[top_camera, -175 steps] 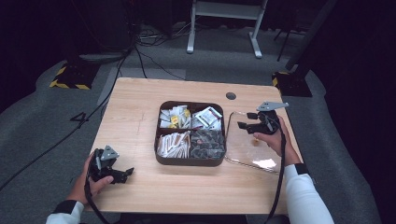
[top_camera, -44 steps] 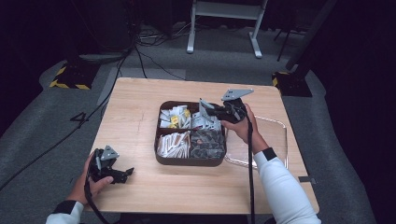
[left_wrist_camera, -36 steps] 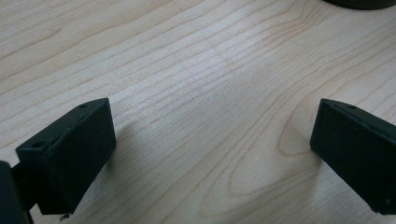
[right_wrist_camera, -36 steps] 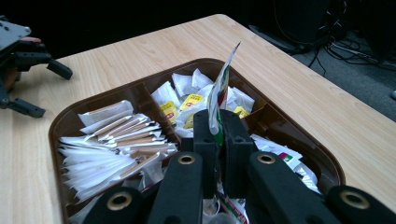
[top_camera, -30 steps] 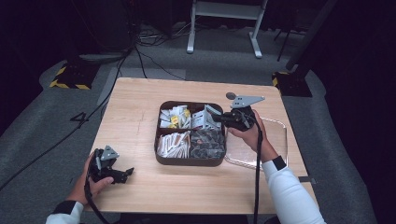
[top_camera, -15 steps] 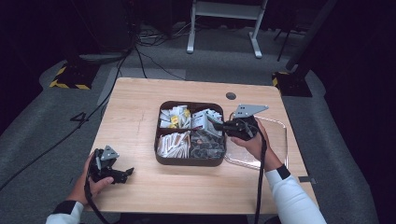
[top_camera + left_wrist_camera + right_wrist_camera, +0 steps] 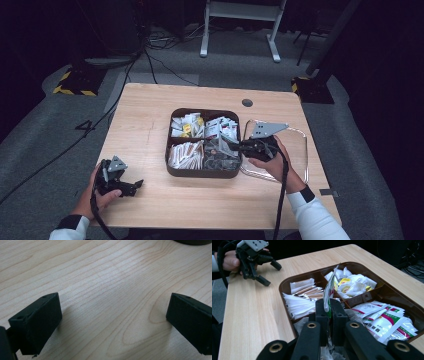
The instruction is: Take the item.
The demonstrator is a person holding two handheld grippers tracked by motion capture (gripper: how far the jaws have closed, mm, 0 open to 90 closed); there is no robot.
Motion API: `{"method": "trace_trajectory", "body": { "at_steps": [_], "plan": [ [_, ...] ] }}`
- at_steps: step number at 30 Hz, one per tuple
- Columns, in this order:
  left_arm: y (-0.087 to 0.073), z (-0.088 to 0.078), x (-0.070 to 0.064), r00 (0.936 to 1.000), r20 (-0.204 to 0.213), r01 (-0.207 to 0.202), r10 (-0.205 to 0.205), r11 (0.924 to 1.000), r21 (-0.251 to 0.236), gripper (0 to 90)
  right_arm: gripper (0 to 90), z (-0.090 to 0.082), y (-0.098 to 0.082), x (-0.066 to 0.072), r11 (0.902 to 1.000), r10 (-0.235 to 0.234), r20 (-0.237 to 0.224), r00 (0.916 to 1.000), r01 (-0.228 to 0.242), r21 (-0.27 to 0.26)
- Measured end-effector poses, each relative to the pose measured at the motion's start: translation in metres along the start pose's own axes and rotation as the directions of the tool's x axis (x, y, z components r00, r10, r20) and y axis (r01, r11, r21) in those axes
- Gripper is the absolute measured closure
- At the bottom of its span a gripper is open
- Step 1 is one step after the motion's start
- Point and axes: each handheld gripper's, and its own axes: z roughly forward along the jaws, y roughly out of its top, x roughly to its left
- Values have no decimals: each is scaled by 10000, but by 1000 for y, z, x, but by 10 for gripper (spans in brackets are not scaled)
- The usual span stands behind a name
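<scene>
Now my right claw (image 7: 329, 315) is pinching a sachet (image 7: 328, 293) upright over the divided tray (image 7: 172, 167), while my left claw (image 7: 131, 186) is resting wide open on the tabletop (image 7: 140, 125).

One table (image 7: 150, 120), one brown tray (image 7: 172, 170) — four compartments — two tongs, one clear lid (image 7: 300, 150).

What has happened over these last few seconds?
The right gripper moved from over the clear plastic tray left to the brown four-compartment box and now pinches a white, green-printed sachet. The left gripper stayed open at the wooden table corner.
</scene>
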Motion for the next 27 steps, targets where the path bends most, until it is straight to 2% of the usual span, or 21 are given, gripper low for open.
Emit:
{"method": "trace_trajectory", "body": {
  "at_steps": [9,17,27],
  "plan": [
    [0,0,0,10000,-7,-35,35,10000,10,4,868,-4,-9,11,9999,-42,-189,9998,44,138],
    [0,0,0,10000,-5,-30,30,10000,25,4,867,0,-12,29,9989,-340,-673,9972,360,291],
    [0,0,0,10000,-13,-19,19,10000,23,4,867,15,-17,50,9948,-621,-1391,9883,725,713]
  ]
}}
